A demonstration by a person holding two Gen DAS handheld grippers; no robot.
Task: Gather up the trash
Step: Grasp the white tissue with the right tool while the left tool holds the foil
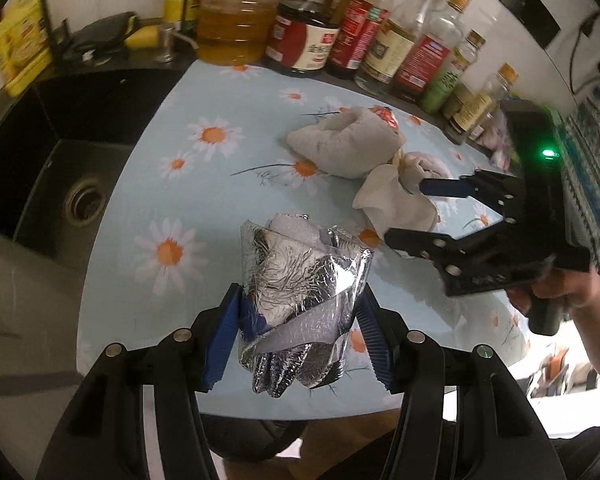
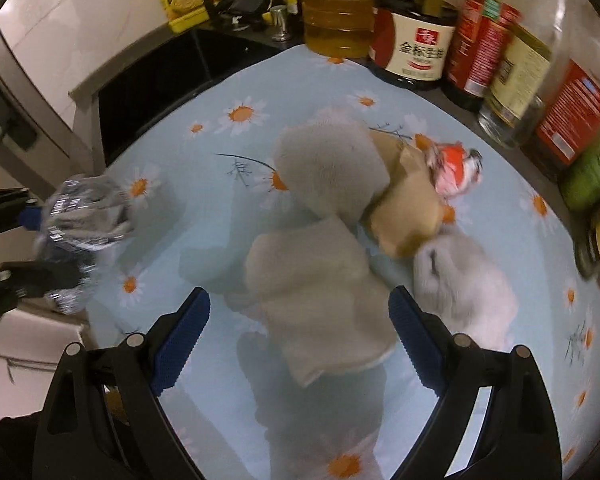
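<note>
My left gripper (image 1: 300, 292) is shut on a crumpled silver foil wrapper (image 1: 300, 280), its blue pads pressing both sides; it hangs above the daisy tablecloth (image 1: 172, 184). In the right wrist view that foil wrapper (image 2: 84, 216) is at the far left. My right gripper (image 2: 300, 296) is open and points down over a crumpled beige tissue (image 2: 320, 280), which lies between its fingers with a gap on the left side. In the left wrist view the right gripper (image 1: 406, 211) hovers over that tissue (image 1: 392, 200). Beyond lie a grey paper wad (image 2: 328, 168), brown paper (image 2: 408, 208), a red-white wrapper (image 2: 456, 168) and a white tissue (image 2: 464, 284).
A row of sauce and oil bottles (image 1: 300, 36) lines the back and right edge of the counter. A black sink (image 1: 60, 184) sits left of the cloth. A person's hand (image 1: 572, 296) holds the right gripper's handle. The cloth's front edge drops off near me.
</note>
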